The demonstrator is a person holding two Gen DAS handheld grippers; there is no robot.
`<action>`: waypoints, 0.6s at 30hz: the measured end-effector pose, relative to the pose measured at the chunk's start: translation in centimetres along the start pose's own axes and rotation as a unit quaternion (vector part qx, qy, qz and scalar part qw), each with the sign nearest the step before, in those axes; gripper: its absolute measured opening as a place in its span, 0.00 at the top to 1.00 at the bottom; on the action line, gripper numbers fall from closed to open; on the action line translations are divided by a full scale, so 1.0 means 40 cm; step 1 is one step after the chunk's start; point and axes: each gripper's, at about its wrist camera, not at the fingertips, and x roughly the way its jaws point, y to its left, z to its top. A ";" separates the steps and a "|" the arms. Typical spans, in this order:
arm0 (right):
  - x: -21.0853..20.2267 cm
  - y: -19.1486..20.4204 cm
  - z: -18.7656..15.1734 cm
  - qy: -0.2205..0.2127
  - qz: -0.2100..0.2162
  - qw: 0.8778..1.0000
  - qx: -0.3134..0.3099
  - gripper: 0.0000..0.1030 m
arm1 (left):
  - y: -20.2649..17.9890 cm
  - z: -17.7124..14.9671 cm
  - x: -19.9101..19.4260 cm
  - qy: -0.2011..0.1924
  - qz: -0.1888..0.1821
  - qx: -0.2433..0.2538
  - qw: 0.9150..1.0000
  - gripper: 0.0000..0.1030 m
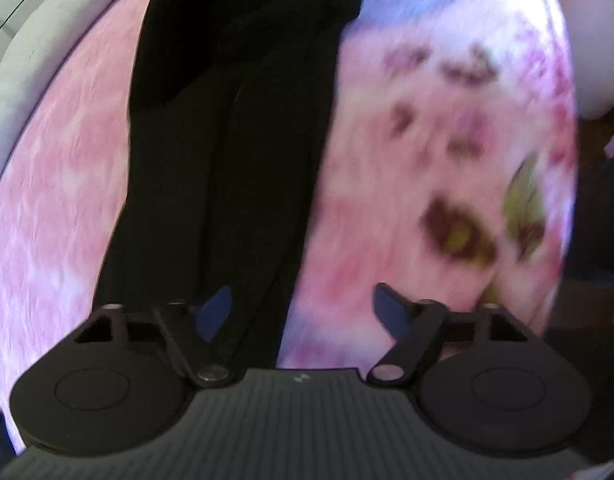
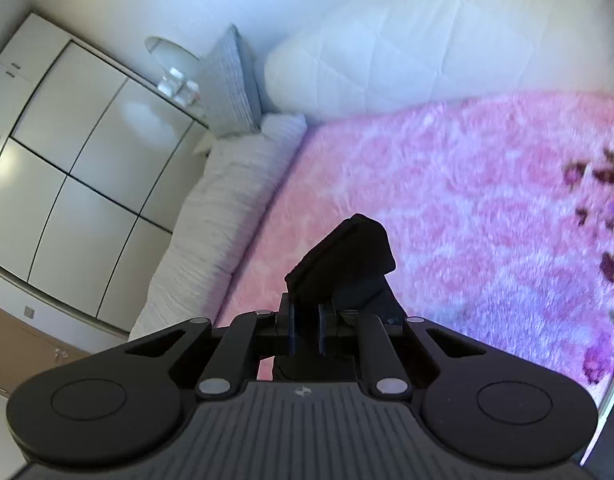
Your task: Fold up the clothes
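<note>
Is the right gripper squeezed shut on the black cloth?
Yes, shut. The right gripper has its blue pads close together, with a bunched corner of the black cloth pinched between them above the pink blanket.

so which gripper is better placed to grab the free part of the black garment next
Probably left. The left gripper is open right over the black garment spread on the pink blanket, nothing between its fingers. The right gripper is already shut on a fold of it.

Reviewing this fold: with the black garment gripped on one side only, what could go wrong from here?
1. The right gripper pinches only a small bunch of the black garment; it could slip out.
2. The left gripper is open, holding nothing, over the pink blanket; closing now might catch blanket too.
</note>
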 end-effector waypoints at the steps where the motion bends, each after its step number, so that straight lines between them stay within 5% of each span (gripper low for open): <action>1: -0.002 0.019 -0.004 -0.005 -0.003 1.000 -0.011 0.88 | 0.008 -0.017 0.013 0.004 0.004 -0.005 1.000 0.39; 3: 0.004 0.049 -0.014 -0.008 -0.007 0.999 -0.031 0.88 | 0.032 -0.037 0.045 0.018 -0.004 -0.015 1.000 0.56; 5: 0.011 0.076 -0.025 -0.012 -0.013 0.999 -0.049 0.88 | 0.057 -0.044 0.057 0.016 -0.024 -0.025 0.999 0.62; 7: 0.008 0.095 -0.042 -0.017 -0.019 0.998 -0.054 0.88 | 0.069 -0.043 0.049 0.005 -0.031 -0.017 0.999 0.99; 12: -0.046 0.121 -0.071 -0.038 -0.025 0.998 -0.053 0.89 | 0.118 -0.053 -0.038 -0.043 -0.029 -0.023 0.998 1.00; 18: -0.199 0.148 -0.058 -0.099 -0.016 0.994 -0.042 0.89 | 0.270 -0.120 -0.310 -0.107 -0.022 -0.099 0.989 1.00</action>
